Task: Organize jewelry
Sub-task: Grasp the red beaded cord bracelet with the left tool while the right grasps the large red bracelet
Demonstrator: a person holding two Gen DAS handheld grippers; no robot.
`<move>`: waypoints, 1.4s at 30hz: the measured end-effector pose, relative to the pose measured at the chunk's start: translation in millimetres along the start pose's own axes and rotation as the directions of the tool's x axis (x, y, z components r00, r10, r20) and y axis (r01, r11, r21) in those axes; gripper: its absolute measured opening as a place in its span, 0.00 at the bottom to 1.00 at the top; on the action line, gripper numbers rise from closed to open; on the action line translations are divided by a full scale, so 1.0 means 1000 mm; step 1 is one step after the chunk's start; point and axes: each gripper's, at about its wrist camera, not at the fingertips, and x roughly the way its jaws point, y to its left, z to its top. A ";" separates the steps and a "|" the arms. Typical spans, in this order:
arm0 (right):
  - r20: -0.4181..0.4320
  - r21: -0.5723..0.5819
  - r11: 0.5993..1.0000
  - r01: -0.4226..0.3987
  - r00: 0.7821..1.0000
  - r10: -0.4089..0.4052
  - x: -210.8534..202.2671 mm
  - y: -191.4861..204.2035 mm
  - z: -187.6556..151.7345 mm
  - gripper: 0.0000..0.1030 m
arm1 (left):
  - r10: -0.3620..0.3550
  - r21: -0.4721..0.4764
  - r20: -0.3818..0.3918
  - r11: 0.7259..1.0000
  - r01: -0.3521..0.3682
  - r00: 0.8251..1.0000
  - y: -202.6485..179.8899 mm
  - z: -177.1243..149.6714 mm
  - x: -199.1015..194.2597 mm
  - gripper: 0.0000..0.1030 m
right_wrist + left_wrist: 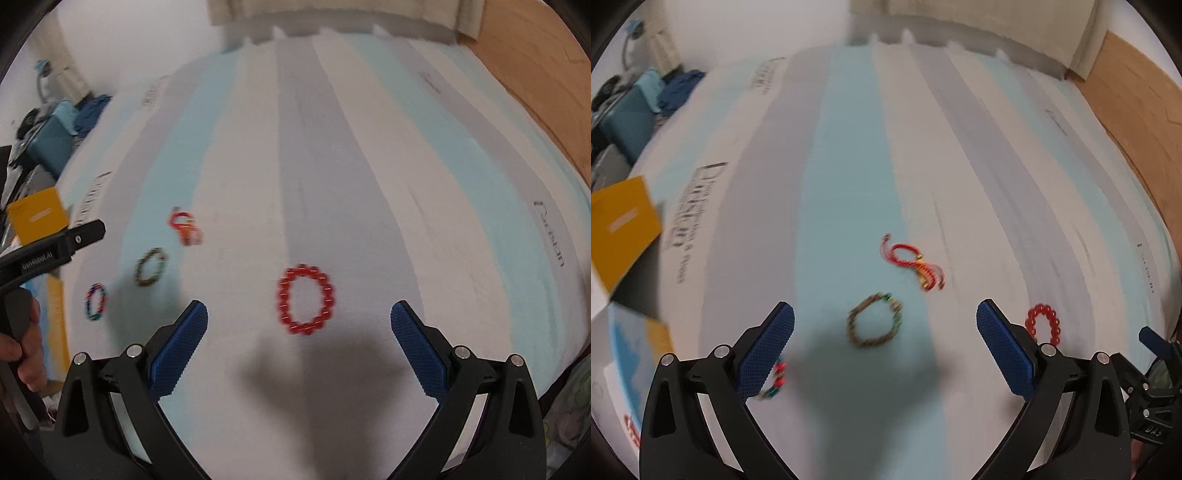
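Several bracelets lie on a striped white, grey and light-blue cloth [849, 155]. My left gripper [885, 317] is open and empty, hovering over a brown-green bracelet [874, 320]. A red cord bracelet [912, 264] lies just beyond it. A multicolour bead bracelet [774, 382] is partly hidden behind the left finger. My right gripper [299, 319] is open and empty above a red bead bracelet [304, 298], which also shows in the left wrist view [1043, 323]. The right wrist view also shows the brown-green bracelet [150, 266], the red cord bracelet [184, 226] and the multicolour bracelet [96, 301].
A yellow card box [622, 225] stands at the cloth's left edge, also in the right wrist view [37, 218]. Blue containers [628, 118] sit far left. Wooden floor [1137, 122] lies to the right. The cloth [332, 147] stretches far ahead.
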 end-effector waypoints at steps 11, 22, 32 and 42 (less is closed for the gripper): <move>-0.097 0.049 0.999 0.000 0.995 0.005 0.083 -0.034 0.013 0.93 | 0.025 0.071 -0.124 0.997 -0.017 0.992 -0.022 0.040 0.101 0.88; -0.140 0.055 0.998 -0.034 0.989 0.042 0.123 -0.032 0.011 0.93 | 0.005 0.066 -0.246 0.998 0.012 0.969 -0.030 0.034 0.160 0.71; -0.173 0.074 0.997 -0.026 0.984 0.038 0.141 -0.032 0.006 0.68 | 0.011 0.099 -0.247 0.995 0.014 0.969 -0.043 0.026 0.160 0.24; -0.187 0.036 0.999 0.010 0.982 -0.003 0.138 -0.030 0.004 0.14 | -0.020 0.079 -0.252 0.996 0.041 0.968 -0.048 0.021 0.152 0.09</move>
